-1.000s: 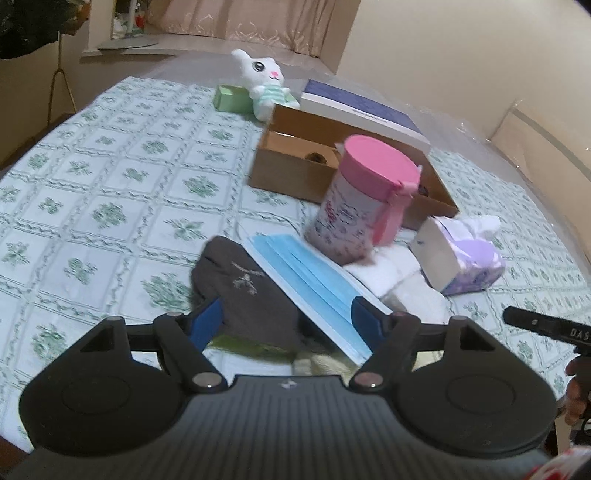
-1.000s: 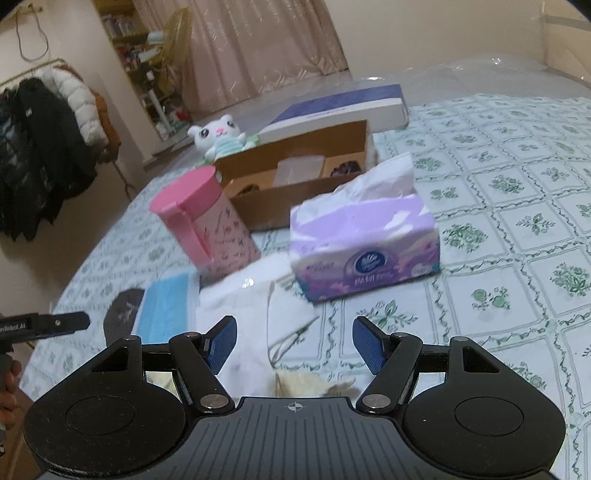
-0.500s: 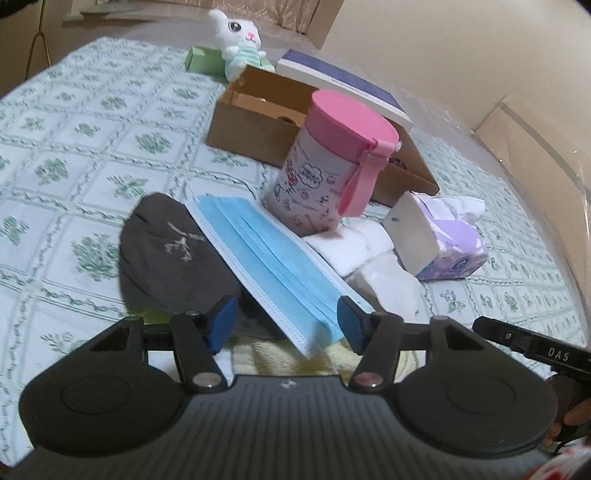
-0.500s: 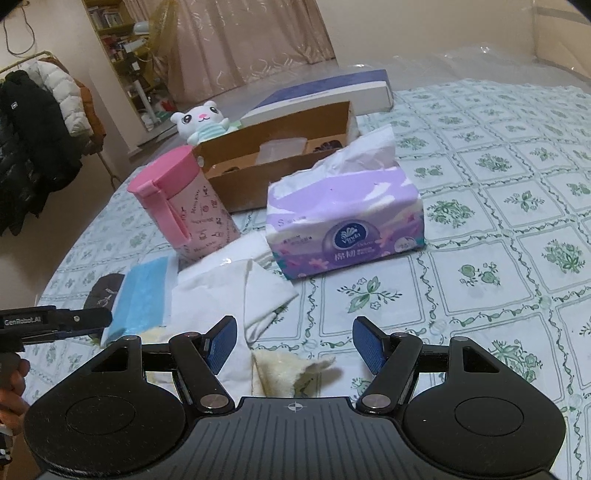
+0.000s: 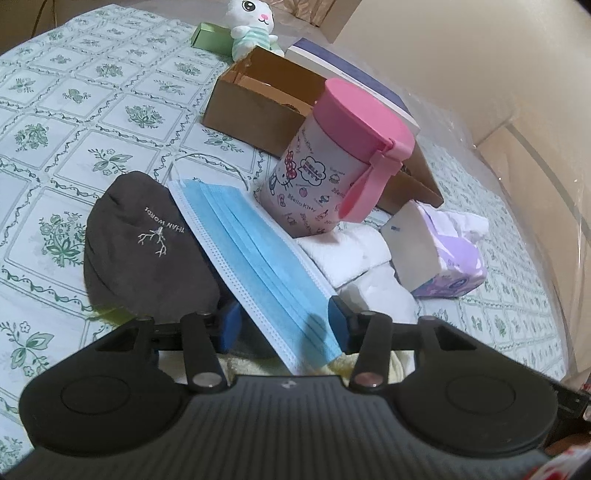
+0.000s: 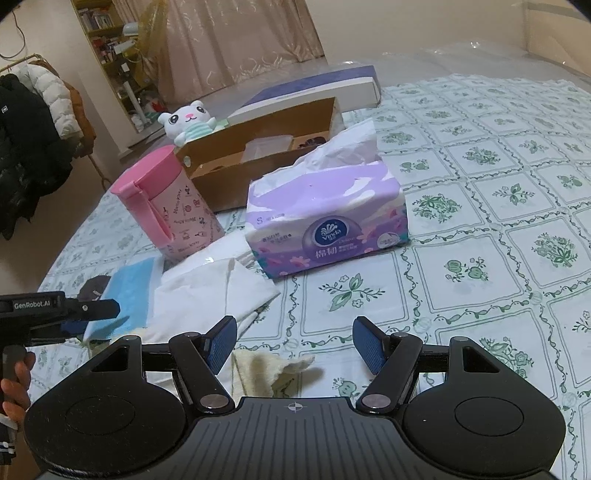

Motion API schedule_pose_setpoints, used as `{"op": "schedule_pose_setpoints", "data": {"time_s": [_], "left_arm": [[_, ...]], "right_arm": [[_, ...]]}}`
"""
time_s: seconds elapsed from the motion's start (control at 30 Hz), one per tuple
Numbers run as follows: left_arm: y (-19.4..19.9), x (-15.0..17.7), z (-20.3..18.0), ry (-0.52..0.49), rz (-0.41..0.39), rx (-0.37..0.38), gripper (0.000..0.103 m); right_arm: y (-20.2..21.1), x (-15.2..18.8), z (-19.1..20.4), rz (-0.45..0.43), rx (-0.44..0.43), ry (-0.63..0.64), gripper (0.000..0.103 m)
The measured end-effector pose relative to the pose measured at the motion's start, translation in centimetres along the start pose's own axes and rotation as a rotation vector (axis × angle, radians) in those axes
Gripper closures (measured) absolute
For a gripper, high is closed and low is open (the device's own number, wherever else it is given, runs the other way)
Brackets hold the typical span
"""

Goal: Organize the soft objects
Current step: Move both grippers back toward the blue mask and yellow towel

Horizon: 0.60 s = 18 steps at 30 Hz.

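Note:
A blue face mask (image 5: pixel 255 254) lies on the bed between a dark brown sock (image 5: pixel 147 251) and white folded cloths (image 5: pixel 351 251). My left gripper (image 5: pixel 282 321) is open, its jaws on either side of the mask's near end. The mask also shows in the right wrist view (image 6: pixel 129 291). My right gripper (image 6: pixel 295 341) is open and empty above a cream cloth (image 6: pixel 266 369), next to a white cloth (image 6: pixel 221 291). A white plush bunny (image 5: pixel 251 26) sits at the far side, also in the right wrist view (image 6: pixel 188 123).
A pink Hello Kitty bottle (image 5: pixel 332 162) stands by the mask. A purple tissue pack (image 6: pixel 325 225) lies mid-bed. A brown cardboard box (image 6: pixel 258 158) and a blue-white flat box (image 6: pixel 314 88) lie behind. A green box (image 5: pixel 210 37) sits beside the bunny.
My left gripper has moved forward and lower, and its jaws have narrowed around the mask's near end. My right gripper has drifted slightly nearer the tissue pack, still open.

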<state>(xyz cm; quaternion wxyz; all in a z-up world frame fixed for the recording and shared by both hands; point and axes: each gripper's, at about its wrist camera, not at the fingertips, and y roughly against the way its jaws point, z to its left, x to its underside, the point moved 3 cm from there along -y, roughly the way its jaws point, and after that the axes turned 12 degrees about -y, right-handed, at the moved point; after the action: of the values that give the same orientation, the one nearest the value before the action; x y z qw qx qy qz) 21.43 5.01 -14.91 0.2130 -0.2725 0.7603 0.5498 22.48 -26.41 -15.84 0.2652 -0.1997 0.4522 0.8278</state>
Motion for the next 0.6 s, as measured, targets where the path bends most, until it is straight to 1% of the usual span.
{"op": "schedule_pose_setpoints", "data": {"time_s": [0.13,0.2,0.23,0.3,0.4,0.43,0.5,0.53,0.57,0.6], "left_arm": [[-0.4,-0.2,0.1,0.019,-0.002,0.002,0.061],[-0.5,-0.2,0.2,0.026,-0.004,0.004,0.064],[-0.5,-0.2,0.2,0.028,-0.005,0.005,0.067],[-0.6,-0.3,0.3,0.034,-0.006,0.005,0.077],[-0.7,-0.2,0.5,0.044,-0.008,0.001,0.087],[-0.7,-0.2,0.6,0.052,-0.009,0.003,0.092],[-0.6,-0.1,1.0,0.080,-0.015,0.013,0.098],[-0.5,-0.1,1.2,0.094,-0.020,0.020,0.099],[-0.3,-0.1,1.4,0.109,-0.027,0.026,0.103],[-0.1,-0.1,1.6,0.125,-0.036,0.032,0.103]], "right_arm": [[-0.1,0.1,0.0,0.003,0.001,0.001,0.034],[-0.1,0.0,0.0,0.004,0.002,-0.001,0.034],[-0.1,0.1,0.0,0.004,0.002,-0.002,0.034],[-0.1,0.1,-0.1,0.005,0.004,-0.003,0.034],[-0.1,0.1,-0.1,0.006,0.004,-0.001,0.034],[-0.1,0.2,-0.1,0.006,0.005,0.001,0.034],[-0.1,0.2,-0.1,0.006,0.006,0.002,0.034],[-0.1,0.2,-0.1,0.006,0.006,0.002,0.034],[-0.1,0.2,0.0,0.006,0.005,0.002,0.034],[-0.1,0.2,0.0,0.005,0.004,0.003,0.034]]}}
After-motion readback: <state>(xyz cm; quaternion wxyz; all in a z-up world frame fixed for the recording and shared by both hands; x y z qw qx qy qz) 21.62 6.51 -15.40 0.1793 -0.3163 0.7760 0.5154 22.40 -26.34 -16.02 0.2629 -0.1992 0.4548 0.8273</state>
